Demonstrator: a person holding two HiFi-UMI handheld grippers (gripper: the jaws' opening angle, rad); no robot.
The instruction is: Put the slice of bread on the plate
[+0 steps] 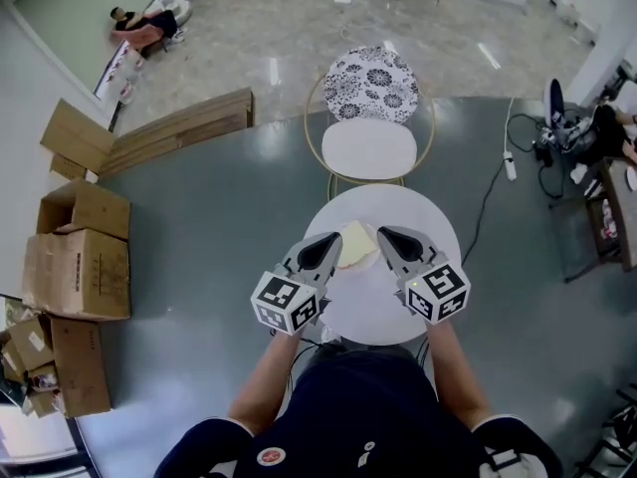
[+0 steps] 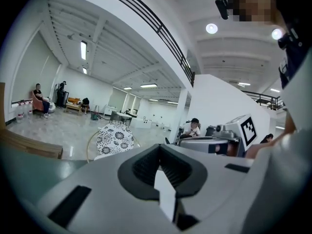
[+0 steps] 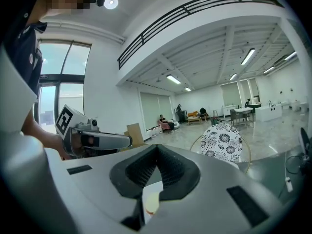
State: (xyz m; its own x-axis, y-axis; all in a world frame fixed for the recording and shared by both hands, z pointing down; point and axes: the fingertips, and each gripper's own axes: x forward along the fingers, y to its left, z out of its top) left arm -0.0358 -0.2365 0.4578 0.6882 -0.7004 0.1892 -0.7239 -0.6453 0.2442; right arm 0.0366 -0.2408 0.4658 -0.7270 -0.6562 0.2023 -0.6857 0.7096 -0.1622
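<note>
A pale slice of bread (image 1: pixel 355 244) lies near the middle of the round white table (image 1: pixel 398 207), on what looks like a white plate (image 1: pixel 350 265) that barely stands out from the tabletop. My left gripper (image 1: pixel 336 238) hovers above the bread's left edge, jaws shut with nothing between them. My right gripper (image 1: pixel 382 233) hovers above its right edge, also shut and empty. In the left gripper view the pads (image 2: pixel 146 167) meet at the left gripper's tip (image 2: pixel 158 147). In the right gripper view a bit of bread (image 3: pixel 151 204) shows below the right gripper's closed tip (image 3: pixel 156 147).
A chair with a floral backrest (image 1: pixel 371 81) and white seat (image 1: pixel 368 148) stands just beyond the table. Cardboard boxes (image 1: pixel 78 259) are stacked on the floor at left. A cable and power strip (image 1: pixel 510 165) lie at right. People sit far off in the hall.
</note>
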